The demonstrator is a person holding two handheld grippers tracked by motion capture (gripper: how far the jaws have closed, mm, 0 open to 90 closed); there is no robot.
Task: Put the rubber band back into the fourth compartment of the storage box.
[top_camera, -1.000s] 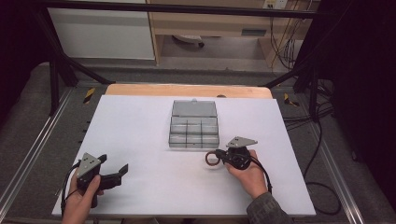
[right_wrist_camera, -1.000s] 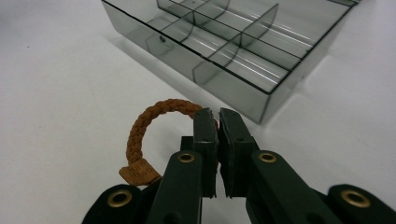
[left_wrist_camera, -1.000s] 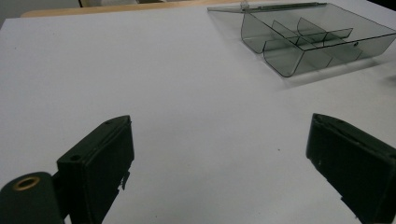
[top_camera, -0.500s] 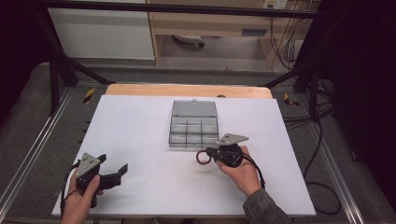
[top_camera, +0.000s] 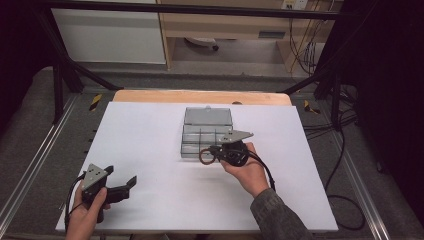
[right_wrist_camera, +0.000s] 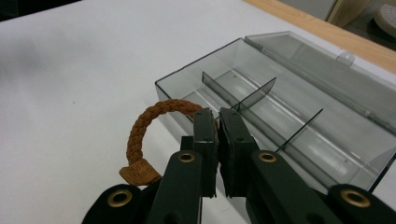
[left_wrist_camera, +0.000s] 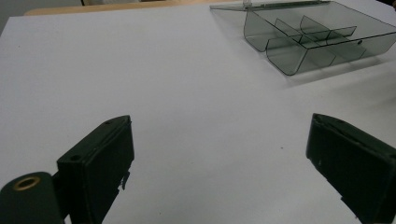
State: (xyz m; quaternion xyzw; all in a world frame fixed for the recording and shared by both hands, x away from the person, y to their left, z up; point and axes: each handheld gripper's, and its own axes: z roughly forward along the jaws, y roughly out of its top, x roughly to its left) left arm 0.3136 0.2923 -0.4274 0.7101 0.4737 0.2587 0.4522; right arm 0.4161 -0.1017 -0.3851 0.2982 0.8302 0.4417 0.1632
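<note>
A brown braided bracelet point(top_camera: 203, 158) point(right_wrist_camera: 140, 126) hangs as a loop from my right gripper point(top_camera: 212, 151) point(right_wrist_camera: 218, 113), whose jaws are shut on it. That gripper is lifted off the table at the front right corner of a clear smoky compartment box point(top_camera: 186, 152) point(right_wrist_camera: 161, 86), whose lid lies open behind it. The bracelet hangs just outside the box's front wall. My left gripper point(top_camera: 121, 176) point(left_wrist_camera: 219, 154) stays low at the table's front left, open, with nothing between its jaws. The box point(left_wrist_camera: 285, 65) is far off in its view.
White paper point(top_camera: 150, 135) covers the table, with a wooden edge point(top_camera: 200, 97) at the back. The box's compartments look empty. Metal frame rails point(top_camera: 35, 160) run along both sides, and cables point(top_camera: 345, 165) trail at the right.
My right gripper has risen and moved left toward the box's front, carrying the bracelet. The left gripper has not moved.
</note>
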